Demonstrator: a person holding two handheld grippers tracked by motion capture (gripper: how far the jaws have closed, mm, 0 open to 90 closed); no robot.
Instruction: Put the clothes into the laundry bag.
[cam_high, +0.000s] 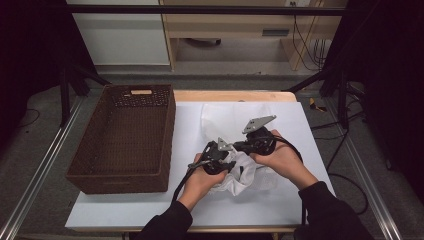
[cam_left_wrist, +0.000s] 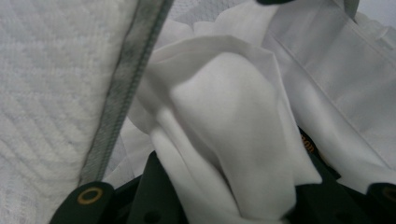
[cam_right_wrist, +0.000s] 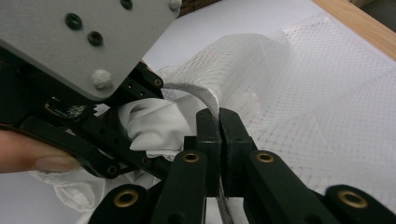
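Step in hand: stuffing white garment (cam_left_wrist: 233, 116) into mesh bag (cam_right_wrist: 299, 93) at mid-table (cam_high: 125, 210). Right tongs (cam_right_wrist: 218, 122) clamped on bag's grey rim; left tongs (cam_left_wrist: 224, 205) gripping bunched cloth (jaws partly apart). Next, probably: push cloth deeper, keeping mouth open.

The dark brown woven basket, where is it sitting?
In the high view, the dark brown woven basket stands on the table's left side, beside the white cloth.
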